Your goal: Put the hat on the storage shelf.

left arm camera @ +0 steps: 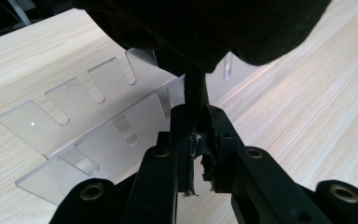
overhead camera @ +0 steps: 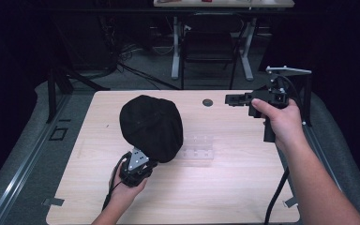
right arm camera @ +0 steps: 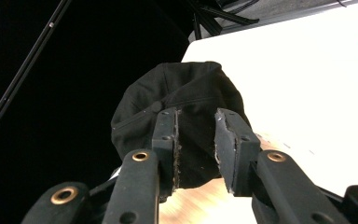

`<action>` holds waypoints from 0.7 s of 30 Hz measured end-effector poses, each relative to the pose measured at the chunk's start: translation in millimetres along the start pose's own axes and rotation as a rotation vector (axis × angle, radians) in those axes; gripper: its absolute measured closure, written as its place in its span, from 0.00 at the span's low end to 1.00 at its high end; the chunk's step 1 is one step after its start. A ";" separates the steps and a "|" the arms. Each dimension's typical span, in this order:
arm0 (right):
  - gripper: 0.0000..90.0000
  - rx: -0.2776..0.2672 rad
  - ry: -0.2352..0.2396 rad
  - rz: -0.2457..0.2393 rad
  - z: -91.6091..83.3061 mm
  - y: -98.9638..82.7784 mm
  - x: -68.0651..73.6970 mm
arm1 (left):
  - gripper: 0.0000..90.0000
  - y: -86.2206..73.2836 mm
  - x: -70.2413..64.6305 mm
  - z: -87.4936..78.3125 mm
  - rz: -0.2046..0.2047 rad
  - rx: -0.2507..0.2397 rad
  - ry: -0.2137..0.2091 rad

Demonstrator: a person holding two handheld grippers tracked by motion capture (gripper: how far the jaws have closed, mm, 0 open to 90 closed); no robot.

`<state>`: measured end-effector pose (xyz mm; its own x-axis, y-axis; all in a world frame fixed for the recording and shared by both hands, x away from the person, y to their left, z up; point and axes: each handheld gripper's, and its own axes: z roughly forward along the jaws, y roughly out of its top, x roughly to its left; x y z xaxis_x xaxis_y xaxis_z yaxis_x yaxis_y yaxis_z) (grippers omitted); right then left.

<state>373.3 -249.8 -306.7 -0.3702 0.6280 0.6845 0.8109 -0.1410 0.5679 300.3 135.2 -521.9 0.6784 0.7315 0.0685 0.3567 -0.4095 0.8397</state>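
Observation:
A black cap is held up over the left middle of the wooden table. My left gripper grips it from below, its jaws shut on the cap's black band, with the cap's body hanging above. Just right of the cap, a clear acrylic rack with slots lies on the table; the left gripper view shows this rack just beyond the jaws. My right gripper hovers at the table's far right and points left towards the cap. This right gripper is open and holds nothing.
A round dark grommet sits in the table near its far edge. Beyond the table stand a dark chair and white desk legs. Grey floor and cables surround the table. The right gripper's cable trails off the front right.

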 end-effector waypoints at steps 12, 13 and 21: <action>0.71 -0.007 -0.089 -0.063 -7.7 -4.9 -1.0 | 0.70 -3.4 6.5 -9.9 -0.044 -0.018 -0.006; 0.71 -0.008 -0.097 -0.068 -8.1 -5.5 -0.9 | 0.68 -3.6 6.7 -10.8 -0.049 -0.020 -0.008; 0.68 0.005 -0.152 -0.119 -12.9 -11.9 0.7 | 0.58 -6.4 11.5 -21.0 -0.099 -0.034 -0.014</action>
<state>357.6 -257.5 -307.1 -0.3909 0.7485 0.5357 0.7679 -0.0557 0.6382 292.4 157.7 -515.2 0.6502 0.7594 -0.0228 0.4006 -0.3172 0.8596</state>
